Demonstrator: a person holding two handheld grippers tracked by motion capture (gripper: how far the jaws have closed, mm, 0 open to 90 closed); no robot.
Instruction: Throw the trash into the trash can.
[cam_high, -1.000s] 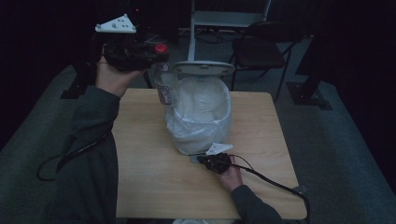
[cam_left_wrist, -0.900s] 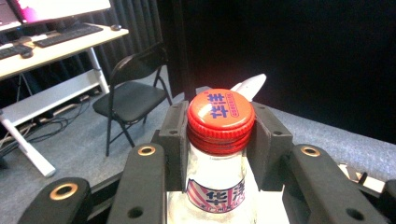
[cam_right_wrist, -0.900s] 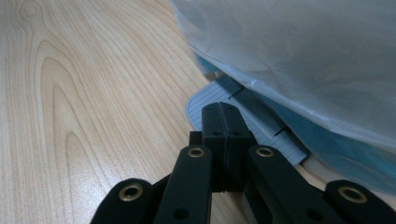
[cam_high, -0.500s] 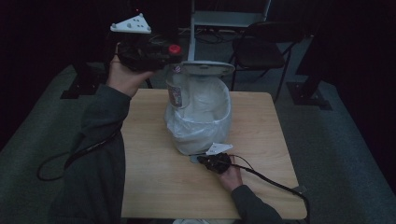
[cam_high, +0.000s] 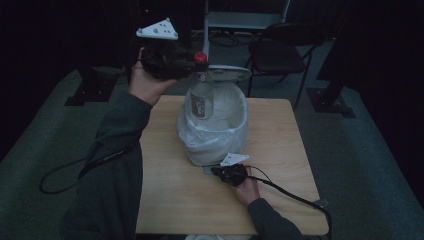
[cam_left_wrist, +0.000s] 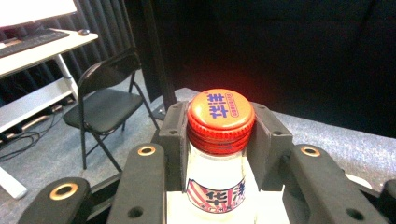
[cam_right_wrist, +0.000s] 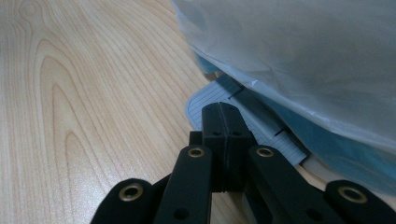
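Note:
A clear glass bottle (cam_high: 201, 95) with a red cap (cam_left_wrist: 220, 114) hangs upright over the mouth of a small pedal bin (cam_high: 215, 137) lined with a white bag. My left gripper (cam_high: 196, 67) is shut on the bottle's neck just under the cap, and both pads press it in the left gripper view (cam_left_wrist: 220, 140). The bin's lid (cam_high: 229, 73) stands raised at the back. My right gripper (cam_high: 219, 171) sits low at the bin's front, its jaws shut together. Its tips (cam_right_wrist: 224, 121) rest on the grey ribbed pedal (cam_right_wrist: 200, 108) beneath the bag (cam_right_wrist: 303, 56).
The bin stands mid-table on a light wooden top (cam_high: 165, 200). A black folding chair (cam_high: 280, 55) stands on the grey carpet beyond the far edge. A white desk with a keyboard (cam_left_wrist: 37, 42) stands farther off. A cable (cam_high: 295, 197) trails from the right gripper across the table.
My left hand has carried the bottle to the right, from beside the bin's left rim to above its opening. The right hand has kept still at the pedal.

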